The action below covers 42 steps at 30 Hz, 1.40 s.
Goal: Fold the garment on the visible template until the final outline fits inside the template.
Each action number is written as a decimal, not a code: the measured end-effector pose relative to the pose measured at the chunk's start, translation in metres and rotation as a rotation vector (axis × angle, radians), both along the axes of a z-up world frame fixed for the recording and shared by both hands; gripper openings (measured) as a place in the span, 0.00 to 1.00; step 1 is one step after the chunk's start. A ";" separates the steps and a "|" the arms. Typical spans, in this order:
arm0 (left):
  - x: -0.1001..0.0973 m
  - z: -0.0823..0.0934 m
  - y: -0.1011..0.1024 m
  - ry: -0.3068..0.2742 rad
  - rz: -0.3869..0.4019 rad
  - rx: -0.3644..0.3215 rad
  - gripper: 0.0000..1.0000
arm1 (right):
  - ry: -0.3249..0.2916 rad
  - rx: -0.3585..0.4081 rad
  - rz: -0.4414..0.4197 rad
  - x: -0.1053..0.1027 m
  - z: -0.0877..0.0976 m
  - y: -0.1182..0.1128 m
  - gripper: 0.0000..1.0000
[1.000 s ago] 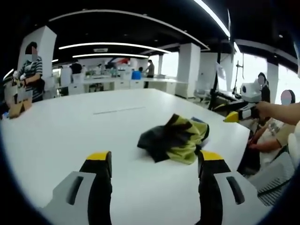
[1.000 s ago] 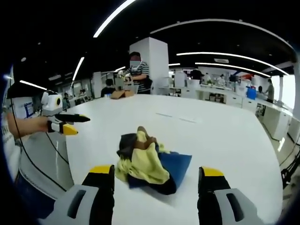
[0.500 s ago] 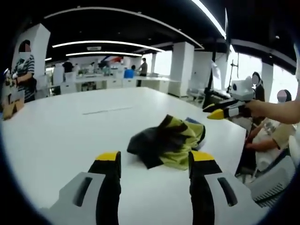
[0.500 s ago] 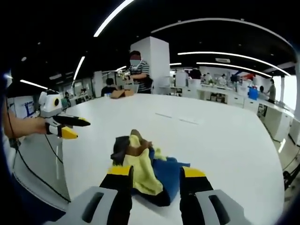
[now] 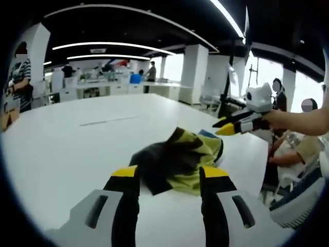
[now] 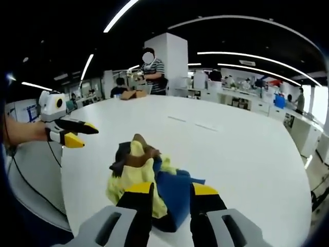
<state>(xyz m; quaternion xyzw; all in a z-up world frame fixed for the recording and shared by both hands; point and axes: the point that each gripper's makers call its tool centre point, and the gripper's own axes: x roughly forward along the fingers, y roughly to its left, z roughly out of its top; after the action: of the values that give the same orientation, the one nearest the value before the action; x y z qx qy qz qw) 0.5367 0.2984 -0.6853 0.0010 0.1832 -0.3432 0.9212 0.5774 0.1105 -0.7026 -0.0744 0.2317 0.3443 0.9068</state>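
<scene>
The garment [image 6: 146, 177] is found crumpled just ahead of the right gripper [image 6: 172, 189], whose jaws are set narrow. The left gripper [image 5: 169, 174] is moderately parted, nothing held. Soft, light cloth is judged; an outer edge should be taken.

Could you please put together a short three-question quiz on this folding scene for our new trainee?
1. True or false: the garment lies crumpled in a heap on the white table, not folded flat.
2. Multiple choice: which colours show on the garment? A) red and white B) yellow, blue and dark C) green and pink
3. Fill in: in the right gripper view, the right gripper has its jaws standing ____ with cloth between them, while the left gripper hangs off to the side, above the table's edge.

Key: 1 true; 2 B; 3 apart (open).
</scene>
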 end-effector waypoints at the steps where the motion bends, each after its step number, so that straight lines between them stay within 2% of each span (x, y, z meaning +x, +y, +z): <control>1: 0.002 -0.001 -0.004 0.002 -0.006 -0.003 0.42 | 0.001 -0.004 0.003 0.001 -0.001 0.001 0.22; 13: 0.015 -0.015 -0.034 0.037 -0.055 0.001 0.34 | 0.002 -0.082 0.083 0.007 -0.017 0.015 0.19; 18: 0.019 -0.020 -0.043 0.051 -0.071 -0.001 0.31 | 0.004 -0.086 0.110 0.009 -0.020 0.021 0.17; 30: 0.026 -0.044 -0.063 0.100 -0.114 0.042 0.22 | 0.013 -0.126 0.179 0.005 -0.032 0.038 0.10; 36: 0.027 -0.053 -0.073 0.122 -0.139 0.054 0.18 | 0.021 -0.140 0.185 0.005 -0.037 0.043 0.00; 42: 0.026 -0.059 -0.075 0.149 -0.139 0.050 0.11 | 0.031 -0.139 0.149 0.008 -0.039 0.043 0.00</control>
<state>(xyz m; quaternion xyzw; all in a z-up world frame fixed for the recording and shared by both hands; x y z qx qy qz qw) 0.5623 0.2234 -0.7445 0.0113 0.2590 -0.4009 0.8787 0.5849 0.1538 -0.7415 -0.1487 0.2630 0.3949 0.8676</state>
